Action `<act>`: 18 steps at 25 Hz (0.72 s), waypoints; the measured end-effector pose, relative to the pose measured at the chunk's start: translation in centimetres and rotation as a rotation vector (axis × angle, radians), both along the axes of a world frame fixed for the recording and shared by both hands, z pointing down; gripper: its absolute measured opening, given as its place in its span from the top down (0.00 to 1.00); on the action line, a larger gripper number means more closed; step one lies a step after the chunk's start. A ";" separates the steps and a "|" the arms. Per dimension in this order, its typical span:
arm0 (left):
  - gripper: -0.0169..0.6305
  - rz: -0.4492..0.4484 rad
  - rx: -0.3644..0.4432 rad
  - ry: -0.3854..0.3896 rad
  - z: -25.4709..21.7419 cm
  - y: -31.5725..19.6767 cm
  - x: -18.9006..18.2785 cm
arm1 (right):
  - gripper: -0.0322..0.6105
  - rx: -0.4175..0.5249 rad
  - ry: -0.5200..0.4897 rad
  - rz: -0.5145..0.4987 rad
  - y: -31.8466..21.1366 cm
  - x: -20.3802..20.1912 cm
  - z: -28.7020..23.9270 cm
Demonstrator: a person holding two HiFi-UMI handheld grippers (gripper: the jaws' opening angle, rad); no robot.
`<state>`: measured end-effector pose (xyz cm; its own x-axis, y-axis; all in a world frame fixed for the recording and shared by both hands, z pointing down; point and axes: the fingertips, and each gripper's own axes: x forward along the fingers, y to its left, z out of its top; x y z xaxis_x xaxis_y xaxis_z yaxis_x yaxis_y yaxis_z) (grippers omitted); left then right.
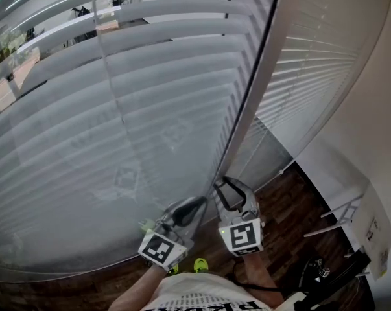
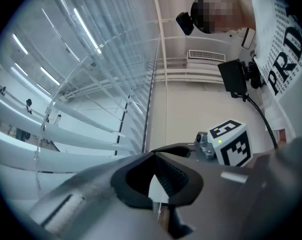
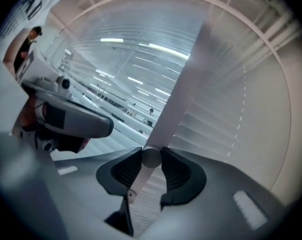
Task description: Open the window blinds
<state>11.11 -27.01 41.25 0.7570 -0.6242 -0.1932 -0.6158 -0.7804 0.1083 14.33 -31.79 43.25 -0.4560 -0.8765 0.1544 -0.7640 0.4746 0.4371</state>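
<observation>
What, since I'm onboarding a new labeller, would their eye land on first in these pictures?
The white slatted blinds fill most of the head view. At its bottom centre the left gripper sits beside the right gripper, whose jaws are clamped on the pale tilt wand.

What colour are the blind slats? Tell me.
White; the blind slats show best in the head view.
</observation>
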 end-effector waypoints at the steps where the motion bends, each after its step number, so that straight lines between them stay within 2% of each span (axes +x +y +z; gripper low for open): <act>1: 0.99 -0.001 0.000 -0.001 0.0 0.0 0.0 | 0.75 -0.019 -0.057 -0.003 0.0 0.1 -0.1; 6: 0.99 -0.002 -0.003 0.001 0.0 0.0 0.0 | 0.75 -0.061 -0.188 -0.005 -0.2 0.4 -0.2; 9: 0.99 -0.003 -0.003 0.001 0.0 0.0 0.0 | 0.75 -0.105 -0.310 -0.009 -0.3 0.8 -0.1; 18: 0.99 -0.002 -0.006 0.003 -0.1 0.0 -0.1 | 0.75 -0.164 -0.520 -0.004 -0.4 1.0 -0.3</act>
<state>10.96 -26.99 41.13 0.7551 -0.6269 -0.1916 -0.6172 -0.7784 0.1146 15.36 -32.22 42.94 -0.5120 -0.8580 0.0426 -0.8578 0.5080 -0.0780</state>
